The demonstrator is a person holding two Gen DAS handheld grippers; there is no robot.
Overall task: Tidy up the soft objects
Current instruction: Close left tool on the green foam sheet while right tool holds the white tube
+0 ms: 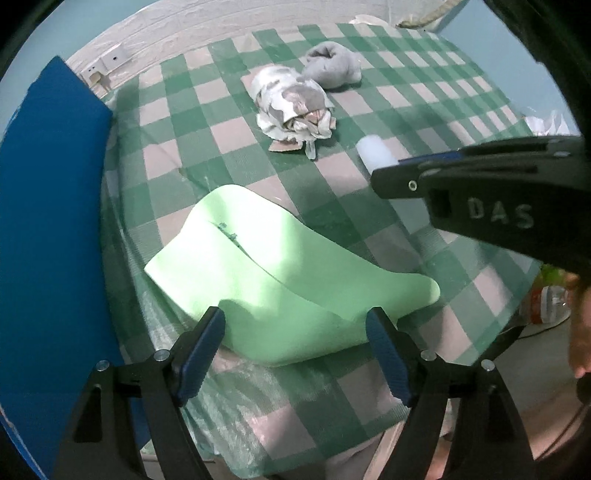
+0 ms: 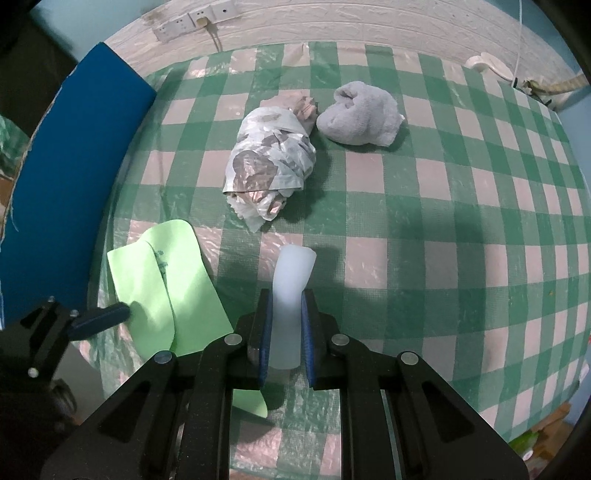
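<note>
A folded light-green foam sheet [image 1: 266, 280] lies on the checked tablecloth [image 1: 424, 85], just ahead of my open, empty left gripper [image 1: 295, 325]. It also shows in the right wrist view [image 2: 162, 291] at lower left. My right gripper [image 2: 286, 314] is shut on a pale white soft roll [image 2: 290, 295] and holds it above the cloth; that roll [image 1: 376, 151] shows in the left wrist view beside the right gripper's body. A patterned cloth bundle [image 2: 269, 162] and a grey rolled towel [image 2: 360, 114] lie side by side toward the far edge.
A blue board [image 1: 48, 229] stands along the table's left edge. A white panelled wall with sockets [image 2: 195, 18] runs behind the table. Cables and a white object [image 2: 491, 64] lie at the far right corner. Bottles [image 1: 550, 299] stand below the right edge.
</note>
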